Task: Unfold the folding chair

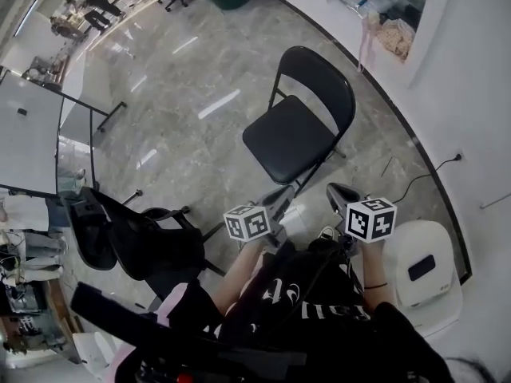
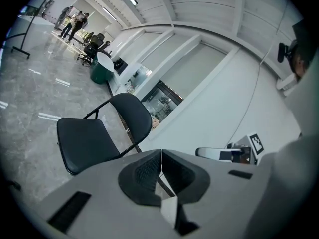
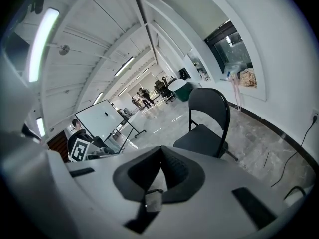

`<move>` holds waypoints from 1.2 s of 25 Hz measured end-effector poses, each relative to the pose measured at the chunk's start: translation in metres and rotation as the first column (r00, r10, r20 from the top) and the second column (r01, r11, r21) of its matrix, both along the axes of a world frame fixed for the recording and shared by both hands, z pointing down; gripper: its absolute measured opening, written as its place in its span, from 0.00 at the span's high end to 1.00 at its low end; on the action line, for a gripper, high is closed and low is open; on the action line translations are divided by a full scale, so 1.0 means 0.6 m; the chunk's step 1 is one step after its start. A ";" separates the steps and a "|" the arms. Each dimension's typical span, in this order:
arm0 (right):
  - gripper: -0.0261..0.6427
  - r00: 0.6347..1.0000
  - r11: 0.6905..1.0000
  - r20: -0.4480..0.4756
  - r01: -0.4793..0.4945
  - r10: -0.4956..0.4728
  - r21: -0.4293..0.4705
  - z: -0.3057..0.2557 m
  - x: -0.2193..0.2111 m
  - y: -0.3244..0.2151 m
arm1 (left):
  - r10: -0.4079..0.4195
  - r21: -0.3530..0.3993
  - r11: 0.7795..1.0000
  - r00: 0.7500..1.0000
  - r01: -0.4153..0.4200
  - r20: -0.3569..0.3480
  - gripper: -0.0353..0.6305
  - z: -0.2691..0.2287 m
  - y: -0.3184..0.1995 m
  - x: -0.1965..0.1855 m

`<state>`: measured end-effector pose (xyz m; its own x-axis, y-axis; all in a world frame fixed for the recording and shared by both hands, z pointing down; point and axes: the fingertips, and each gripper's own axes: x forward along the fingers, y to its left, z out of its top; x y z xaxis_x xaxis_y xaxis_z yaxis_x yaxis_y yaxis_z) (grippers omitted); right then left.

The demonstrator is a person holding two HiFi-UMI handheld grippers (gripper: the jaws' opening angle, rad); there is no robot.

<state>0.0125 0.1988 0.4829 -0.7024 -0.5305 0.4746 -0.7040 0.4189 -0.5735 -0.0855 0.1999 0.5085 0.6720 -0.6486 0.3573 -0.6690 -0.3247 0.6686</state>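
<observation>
A black folding chair (image 1: 299, 126) stands unfolded on the marble floor, seat down and backrest upright. It also shows in the left gripper view (image 2: 94, 133) and in the right gripper view (image 3: 207, 123). My left gripper (image 1: 282, 196) is shut and empty, just short of the seat's near edge and not touching it. My right gripper (image 1: 339, 192) is also shut on nothing, beside the chair's near right leg. In each gripper view the jaws meet with no gap: left gripper (image 2: 160, 164), right gripper (image 3: 160, 164). The right gripper (image 2: 224, 153) shows in the left gripper view too.
A black office chair (image 1: 136, 246) stands at my left. A whiteboard on a stand (image 1: 28, 134) is farther left. A white box-like unit (image 1: 427, 266) sits at my right by the curved wall, with a cable (image 1: 423, 174) on the floor. People (image 1: 88, 6) stand far off.
</observation>
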 end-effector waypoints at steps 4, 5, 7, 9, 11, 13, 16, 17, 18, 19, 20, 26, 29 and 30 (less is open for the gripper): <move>0.94 1.000 1.000 -0.008 0.016 -0.016 0.015 -0.003 -0.034 0.016 | 0.026 0.055 0.998 0.998 -0.029 0.055 0.94 -0.027 0.010 -0.029; 0.94 1.000 1.000 -0.013 0.016 -0.016 0.020 -0.003 -0.043 0.019 | 0.033 0.069 0.997 0.997 -0.037 0.063 0.94 -0.034 0.011 -0.036; 0.94 1.000 1.000 -0.023 0.007 -0.007 0.027 -0.004 -0.065 0.023 | 0.044 0.092 0.994 0.997 -0.050 0.060 0.94 -0.047 0.013 -0.055; 0.94 0.999 0.999 -0.032 -0.009 0.010 0.035 -0.007 -0.091 0.030 | 0.057 0.112 0.992 0.997 -0.063 0.054 0.94 -0.058 0.021 -0.078; 0.94 0.999 0.999 -0.043 -0.025 0.027 0.045 -0.012 -0.123 0.042 | 0.077 0.130 0.988 0.995 -0.085 0.065 0.94 -0.064 0.035 -0.107; 0.94 0.998 0.998 -0.056 -0.036 0.039 0.051 -0.014 -0.161 0.059 | 0.107 0.144 0.982 0.990 -0.119 0.090 0.94 -0.063 0.052 -0.139; 0.94 0.997 0.998 -0.066 -0.045 0.048 0.046 -0.015 -0.225 0.091 | 0.152 0.153 0.974 0.982 -0.168 0.108 0.94 -0.059 0.085 -0.189; 0.94 0.996 0.998 -0.070 -0.050 0.053 0.045 -0.016 -0.246 0.105 | 0.164 0.154 0.972 0.981 -0.178 0.103 0.94 -0.060 0.097 -0.204; 0.94 0.995 0.997 -0.075 -0.058 0.061 0.046 -0.018 -0.265 0.119 | 0.176 0.156 0.970 0.980 -0.189 0.093 0.94 -0.062 0.109 -0.218; 0.94 0.994 0.996 -0.080 -0.070 0.073 0.048 -0.019 -0.283 0.133 | 0.189 0.157 0.967 0.979 -0.200 0.082 0.94 -0.063 0.121 -0.232; 0.94 0.993 0.995 -0.082 -0.084 0.088 0.049 -0.019 -0.299 0.146 | 0.203 0.157 0.964 0.976 -0.212 0.073 0.94 -0.062 0.132 -0.246; 0.94 0.977 0.980 -0.082 -0.193 0.196 0.044 -0.011 -0.349 0.220 | 0.277 0.139 0.950 0.960 -0.280 0.037 0.94 -0.035 0.188 -0.299; 0.94 0.968 0.973 -0.102 -0.228 0.231 0.044 -0.016 -0.350 0.254 | 0.304 0.132 0.944 0.953 -0.303 0.013 0.94 -0.033 0.207 -0.300; 0.94 0.965 0.970 -0.108 -0.237 0.241 0.045 -0.018 -0.347 0.264 | 0.312 0.132 0.941 0.950 -0.310 0.006 0.94 -0.034 0.213 -0.297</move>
